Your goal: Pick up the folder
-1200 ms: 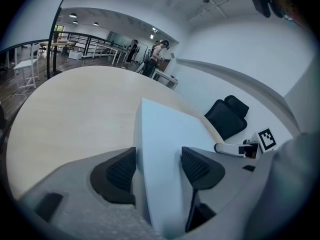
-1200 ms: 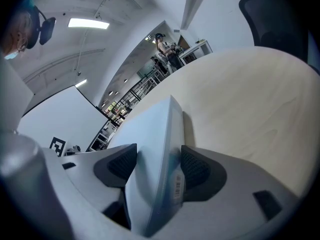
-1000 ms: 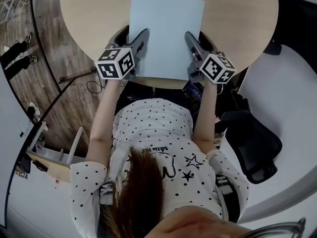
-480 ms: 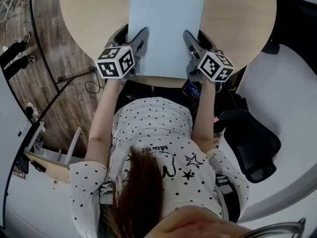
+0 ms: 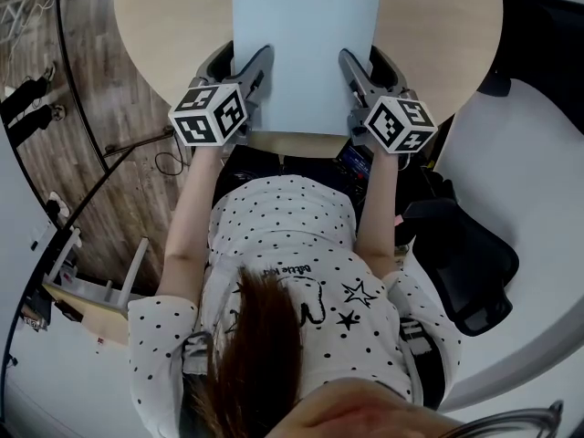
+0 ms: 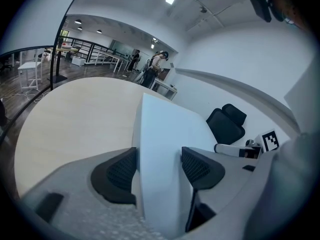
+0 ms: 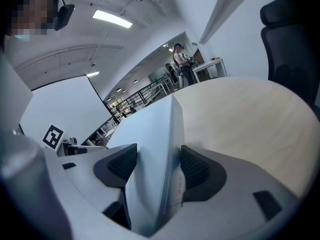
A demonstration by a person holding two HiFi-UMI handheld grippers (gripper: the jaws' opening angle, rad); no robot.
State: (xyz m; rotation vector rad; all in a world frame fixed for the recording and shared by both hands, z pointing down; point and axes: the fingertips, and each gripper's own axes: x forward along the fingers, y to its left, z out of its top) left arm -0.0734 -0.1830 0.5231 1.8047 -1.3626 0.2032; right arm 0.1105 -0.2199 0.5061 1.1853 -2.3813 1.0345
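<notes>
Pale blue, the folder lies over the round light-wood worktop, caught by its two long sides. The left hand-held gripper straddles the folder's left edge: one jaw lies over the blue face and the other on the outer side, towards the bare wood. In the left gripper view, the left hand-held gripper has both ribbed black pads pressed against the folder, clamped on it. The sheet runs forward from between the jaws.

The right hand-held gripper takes the opposite edge in mirror fashion. In the right gripper view, the right hand-held gripper is closed on the folder, with the thick edge against its right pad. Whether the folder touches the wood beneath cannot be told.

Behind the right hand-held gripper, on its outer side, stands a black office chair. Between both grippers sits the person, in a polka-dot shirt.
</notes>
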